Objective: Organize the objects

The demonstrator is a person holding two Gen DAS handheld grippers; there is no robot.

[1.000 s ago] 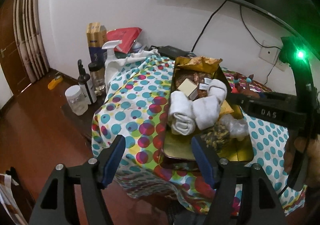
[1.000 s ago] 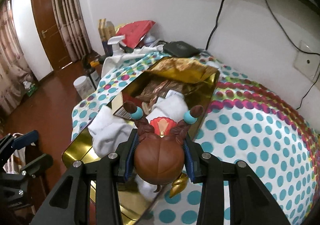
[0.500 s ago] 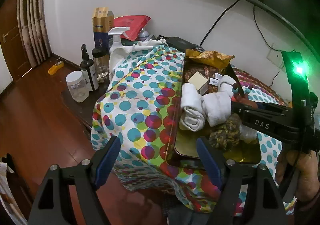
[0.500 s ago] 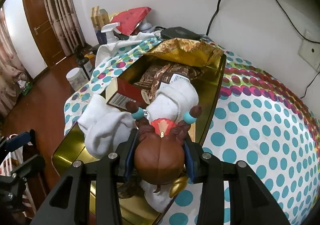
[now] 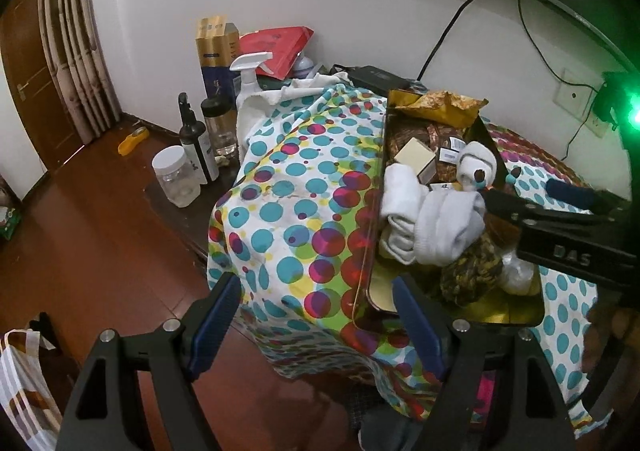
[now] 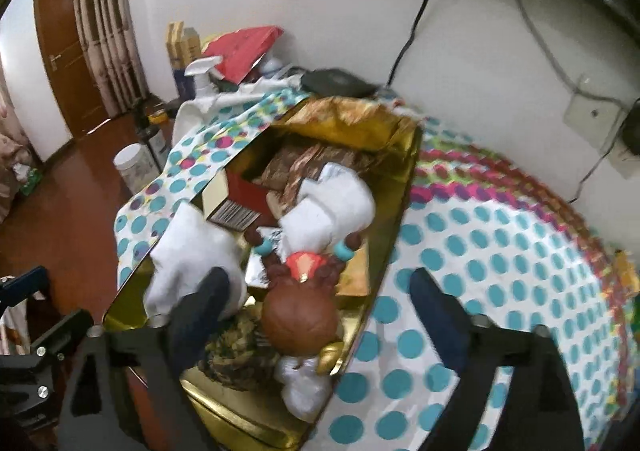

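Doll with brown hair lies in the gold tin, near its front corner, against the rolled white socks, so loose things stay gathered in one container. My right gripper has just been opening; its jaws stand apart, clear of the doll. My left gripper hangs open and empty off the table's front edge.

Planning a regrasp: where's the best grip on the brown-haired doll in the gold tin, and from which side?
Grip the doll across its round brown head, coming from above. The head stands clear of the gold tin, between the open right gripper fingers; its braids and body look thinner and crowded by white rolled socks.
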